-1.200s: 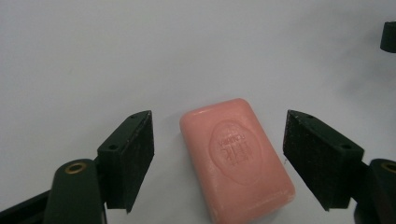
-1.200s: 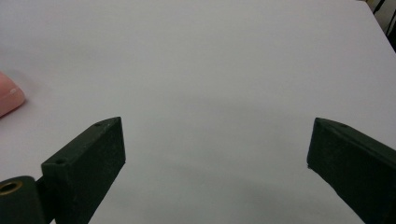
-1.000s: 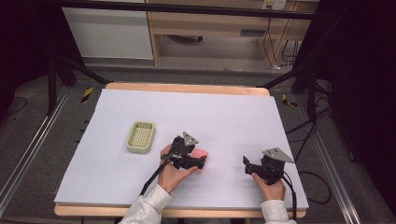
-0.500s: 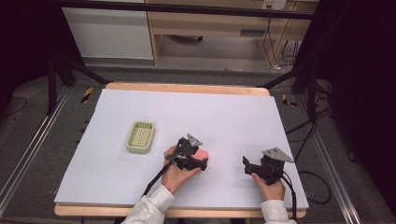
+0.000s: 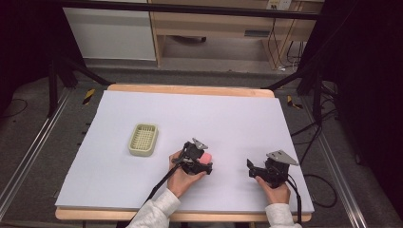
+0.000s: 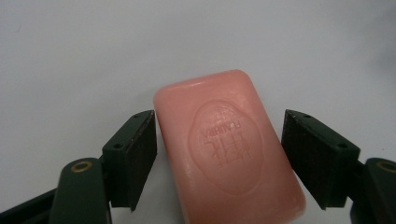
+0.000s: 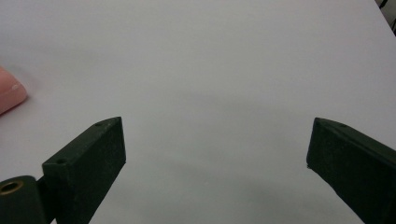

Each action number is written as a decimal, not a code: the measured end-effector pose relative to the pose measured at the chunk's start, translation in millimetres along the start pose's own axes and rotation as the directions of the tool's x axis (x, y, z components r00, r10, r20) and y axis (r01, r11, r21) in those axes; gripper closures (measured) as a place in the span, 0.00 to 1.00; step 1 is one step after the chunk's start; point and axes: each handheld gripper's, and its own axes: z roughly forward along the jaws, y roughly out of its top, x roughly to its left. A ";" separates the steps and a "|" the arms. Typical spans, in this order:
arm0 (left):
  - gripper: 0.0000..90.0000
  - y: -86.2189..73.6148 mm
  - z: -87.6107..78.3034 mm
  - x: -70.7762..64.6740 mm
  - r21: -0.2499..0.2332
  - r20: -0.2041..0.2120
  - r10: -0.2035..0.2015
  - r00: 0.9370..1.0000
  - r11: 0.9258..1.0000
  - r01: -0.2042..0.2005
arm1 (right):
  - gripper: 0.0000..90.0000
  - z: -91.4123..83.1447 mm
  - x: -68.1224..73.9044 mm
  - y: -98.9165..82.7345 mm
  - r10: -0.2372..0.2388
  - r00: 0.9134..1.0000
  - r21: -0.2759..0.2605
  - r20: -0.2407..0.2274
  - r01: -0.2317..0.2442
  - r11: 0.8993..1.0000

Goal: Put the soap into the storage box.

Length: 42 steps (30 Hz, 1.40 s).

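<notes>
Left tool (image 6: 219, 154) closing around a pink soap bar (image 6: 226, 149)

Its jaws have just been narrowing; the soap lies flat on the bench (image 5: 228, 118) between them, pads just beside it, not yet pressing. The right tool (image 7: 217, 158), off to the soap's side, stands wide open with nothing between its jaws.

the pink soap bar (image 6: 224, 149), lying between the left gripper's fingers (image 6: 135, 158), carries an oval stamp; seen upside down, its smaller line reads roughly "flamhra", while the larger letters stay unclear.
</notes>
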 end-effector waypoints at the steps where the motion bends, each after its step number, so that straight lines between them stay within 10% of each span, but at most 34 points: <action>1: 0.30 -0.1 0.6 -0.2 0.004 -0.004 0.001 1.000 1.000 -0.001 | 0.05 -0.1 0.1 0.0 0.002 1.000 0.001 -0.002 -0.002 1.000; 42: 0.41 -4.5 -9.6 6.7 0.038 0.050 0.016 0.999 0.999 -0.018 | 0.06 0.1 -0.1 0.1 -0.001 1.000 0.005 -0.005 0.001 1.000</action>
